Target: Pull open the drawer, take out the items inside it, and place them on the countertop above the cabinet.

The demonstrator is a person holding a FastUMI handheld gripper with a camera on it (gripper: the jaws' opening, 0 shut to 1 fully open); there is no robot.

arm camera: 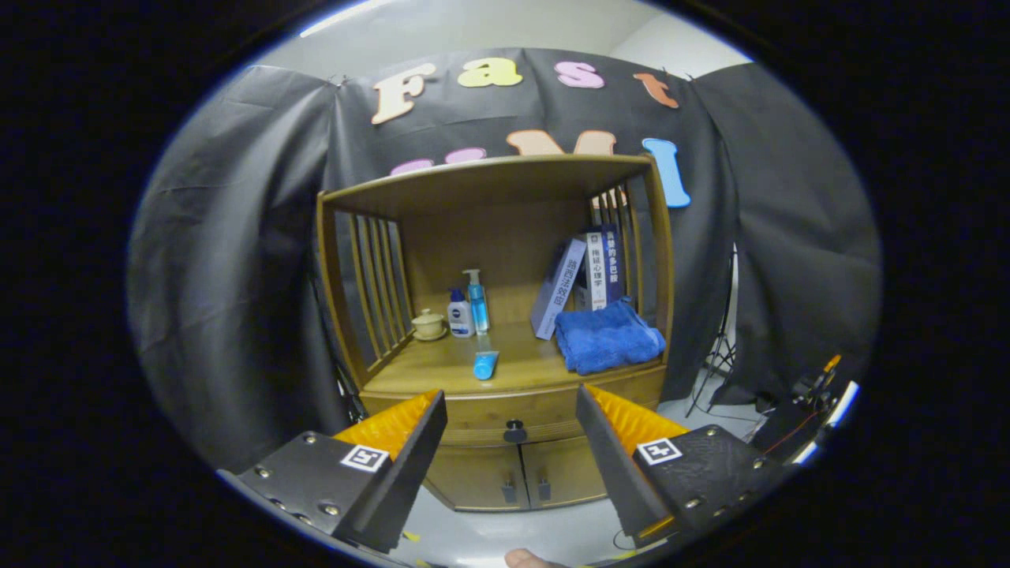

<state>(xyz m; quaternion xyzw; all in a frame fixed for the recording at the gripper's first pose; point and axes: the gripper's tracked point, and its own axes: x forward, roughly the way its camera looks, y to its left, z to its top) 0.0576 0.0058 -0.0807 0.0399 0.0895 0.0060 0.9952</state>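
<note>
On the wooden cabinet's surface, a folded blue towel is seen beside leaning books; a blue tube lies near the front edge, bottles and a lidded cup behind it. The closed drawer with its dark round knob is framed just beyond the gripper, whose orange-ribbed fingers are held wide apart, empty.

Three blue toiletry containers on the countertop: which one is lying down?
The blue tube, lying flat at the countertop's front edge. The small bottle and pump bottle stand upright behind it. The tongs are open, short of the drawer knob.
</note>
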